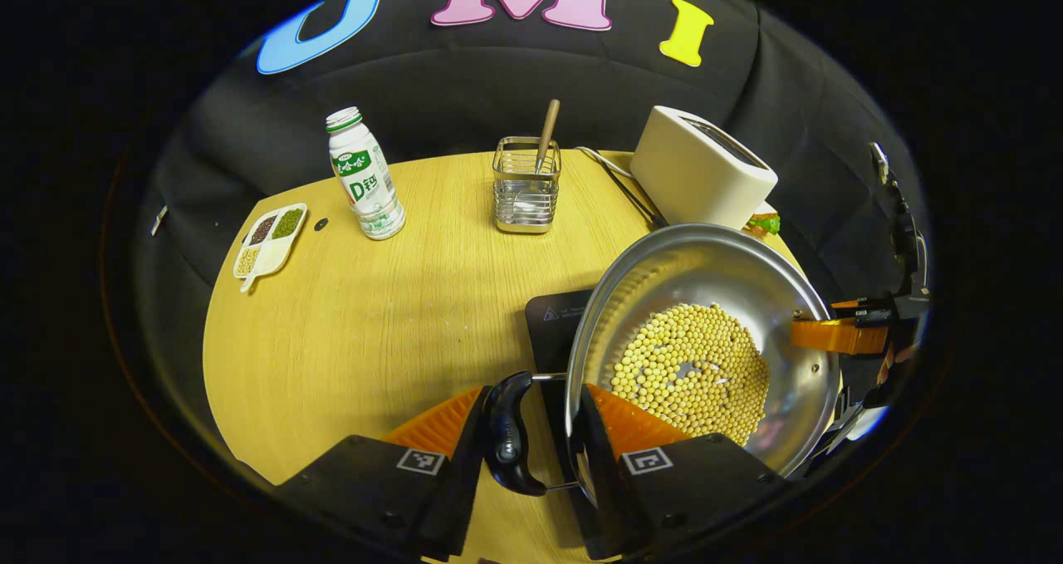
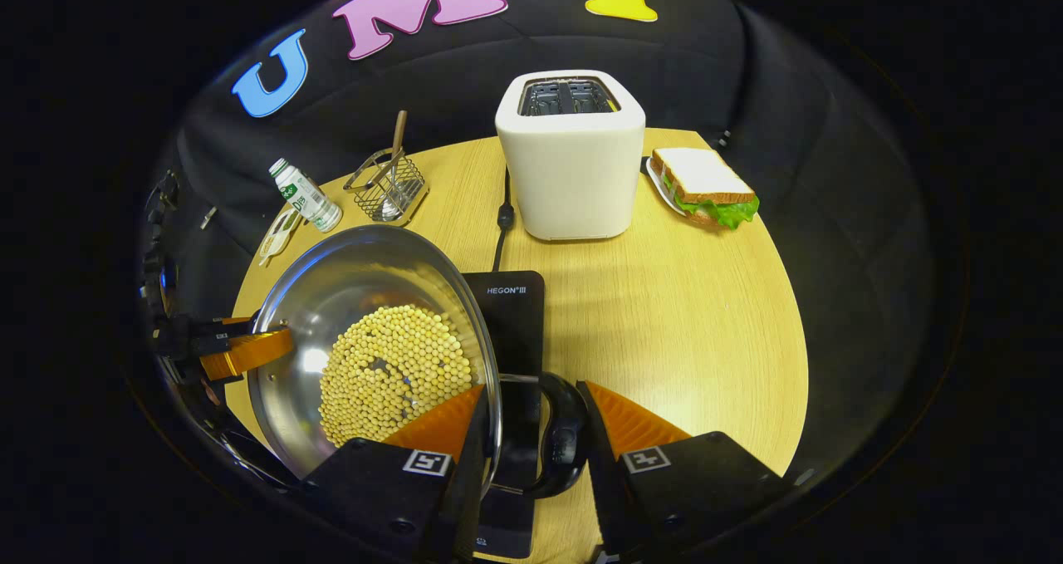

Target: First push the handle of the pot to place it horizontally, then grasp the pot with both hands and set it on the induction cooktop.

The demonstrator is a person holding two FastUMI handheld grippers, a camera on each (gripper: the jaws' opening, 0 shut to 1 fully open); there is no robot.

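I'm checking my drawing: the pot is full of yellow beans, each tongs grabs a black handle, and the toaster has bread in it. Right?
Almost. The toaster slots are empty in the right gripper view; the sandwich lies beside it. The pot and handles match.

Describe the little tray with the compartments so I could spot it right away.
Start at the round wooden table and find the white drink bottle near its far edge. Beside it lies a small white divided tray. Unlike its neighbours, it is flat and holds separate dark, green and pale beans.

Wooden table point(image 2: 689, 315) bears toaster point(image 2: 571, 161), cooktop point(image 2: 515, 315), bottle point(image 1: 365, 175).
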